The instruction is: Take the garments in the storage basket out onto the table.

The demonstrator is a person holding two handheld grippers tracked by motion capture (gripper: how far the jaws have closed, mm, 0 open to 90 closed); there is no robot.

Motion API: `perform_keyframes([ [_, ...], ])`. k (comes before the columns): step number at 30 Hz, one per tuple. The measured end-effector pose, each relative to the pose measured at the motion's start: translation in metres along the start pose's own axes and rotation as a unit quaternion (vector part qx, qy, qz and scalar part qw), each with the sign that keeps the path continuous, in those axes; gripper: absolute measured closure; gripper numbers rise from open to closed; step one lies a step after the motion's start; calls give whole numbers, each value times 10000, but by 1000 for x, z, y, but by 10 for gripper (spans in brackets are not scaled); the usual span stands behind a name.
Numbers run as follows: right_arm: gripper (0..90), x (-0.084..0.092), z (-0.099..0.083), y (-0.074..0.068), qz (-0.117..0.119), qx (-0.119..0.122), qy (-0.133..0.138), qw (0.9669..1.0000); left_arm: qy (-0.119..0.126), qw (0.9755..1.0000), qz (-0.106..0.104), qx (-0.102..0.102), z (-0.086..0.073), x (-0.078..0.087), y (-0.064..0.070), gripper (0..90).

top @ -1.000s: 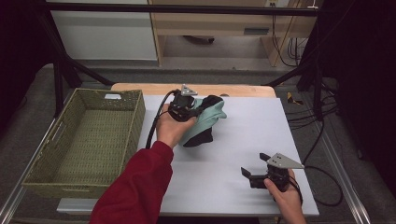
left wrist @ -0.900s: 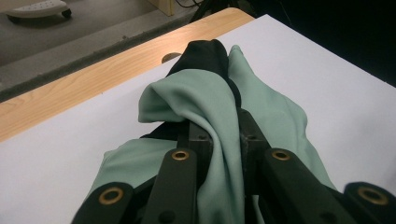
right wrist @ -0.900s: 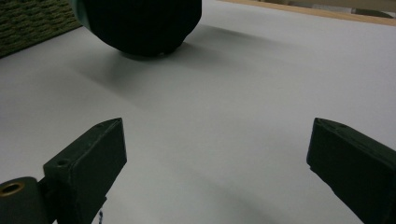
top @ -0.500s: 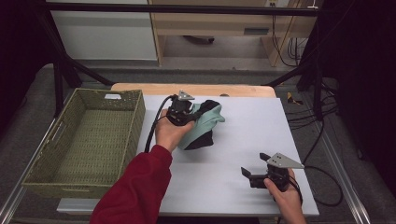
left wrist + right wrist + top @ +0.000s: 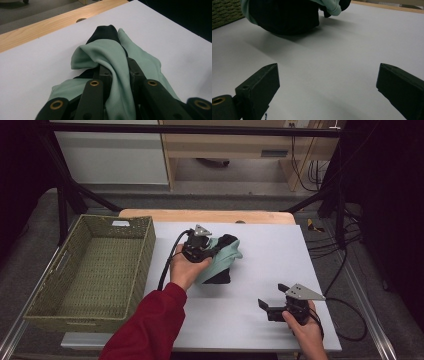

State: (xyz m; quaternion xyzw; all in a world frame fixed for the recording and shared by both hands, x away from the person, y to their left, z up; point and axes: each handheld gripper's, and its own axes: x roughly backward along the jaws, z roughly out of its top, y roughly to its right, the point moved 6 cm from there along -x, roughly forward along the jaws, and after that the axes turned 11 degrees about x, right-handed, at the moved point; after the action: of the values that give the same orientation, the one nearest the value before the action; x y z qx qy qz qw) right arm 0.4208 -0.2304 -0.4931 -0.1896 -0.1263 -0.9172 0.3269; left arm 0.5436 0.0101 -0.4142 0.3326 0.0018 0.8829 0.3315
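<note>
The mint-green and black garment (image 5: 220, 262), bunched mid-worktop toward the far edge, is clamped in the left tongs (image 5: 117, 72), with the wicker basket (image 5: 90, 270) off the worktop's left edge; the right tongs (image 5: 327, 82) gape empty near the front edge.

Dim room, white table (image 5: 280, 255) brightly lit from above, soft shadows, slightly blurred close-ups

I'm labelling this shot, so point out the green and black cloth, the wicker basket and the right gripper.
green and black cloth (image 5: 110, 52), left gripper view, green fold.
wicker basket (image 5: 144, 251), high view, right wall.
right gripper (image 5: 266, 306), high view, between its fingertips.
</note>
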Motion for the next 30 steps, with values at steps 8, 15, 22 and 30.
perform_keyframes([
  [8, 47, 1, 0, -1, 3, 24, -6, 10000, 59, 10000, -61, -13, -10, -1, 9, 746],
  [15, 47, 0, 0, 0, -15, 29, -17, 10000, 441, 9990, -4, -91, -6, 13, 15, 560],
  [22, 47, 0, 0, -1, 0, 53, -27, 10000, 805, 9966, 190, -41, -4, 36, 10, 353],
  [30, 47, -1, 0, -2, -16, 63, -65, 10000, 786, 9958, 468, -24, -26, 51, 4, 199],
])
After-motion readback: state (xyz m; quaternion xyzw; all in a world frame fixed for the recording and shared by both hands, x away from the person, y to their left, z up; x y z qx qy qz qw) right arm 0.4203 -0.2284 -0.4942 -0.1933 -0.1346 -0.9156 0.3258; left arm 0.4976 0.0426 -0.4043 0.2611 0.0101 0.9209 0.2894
